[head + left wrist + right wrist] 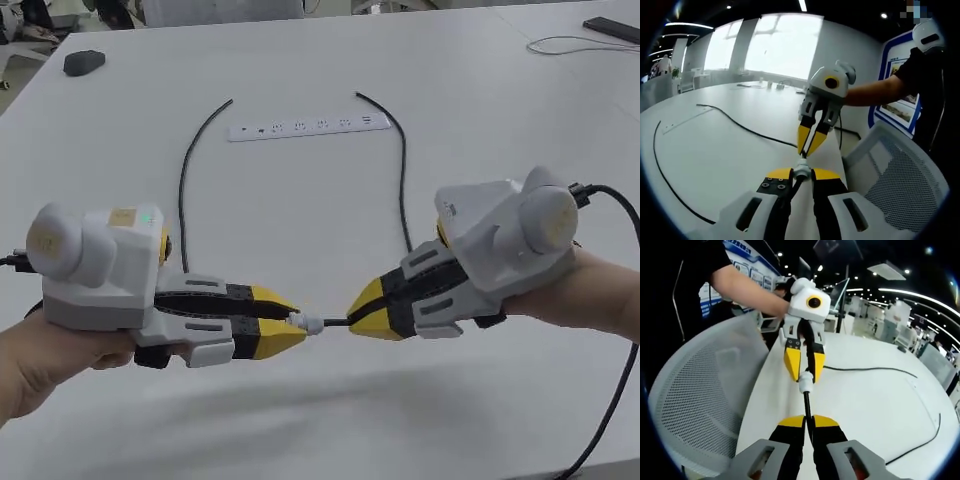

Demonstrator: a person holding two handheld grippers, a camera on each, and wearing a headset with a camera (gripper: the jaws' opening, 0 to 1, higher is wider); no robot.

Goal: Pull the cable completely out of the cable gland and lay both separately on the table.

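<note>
A small white cable gland (311,324) hangs above the table's near edge, and my left gripper (297,324) is shut on it. A short stretch of black cable (336,322) comes out of the gland and runs straight into my right gripper (352,318), which is shut on it. The two grippers point tip to tip, a few centimetres apart. In the left gripper view the gland (801,167) sits between my jaws, with the right gripper (807,149) just beyond. The right gripper view shows the cable (806,402) leading to the gland (806,380).
A white power strip (310,127) lies mid-table between two black cable runs (184,190) (403,170) that pass behind the grippers. A dark object (84,62) sits far left, and a thin wire (570,45) far right. A white mesh chair (695,390) stands by the table's edge.
</note>
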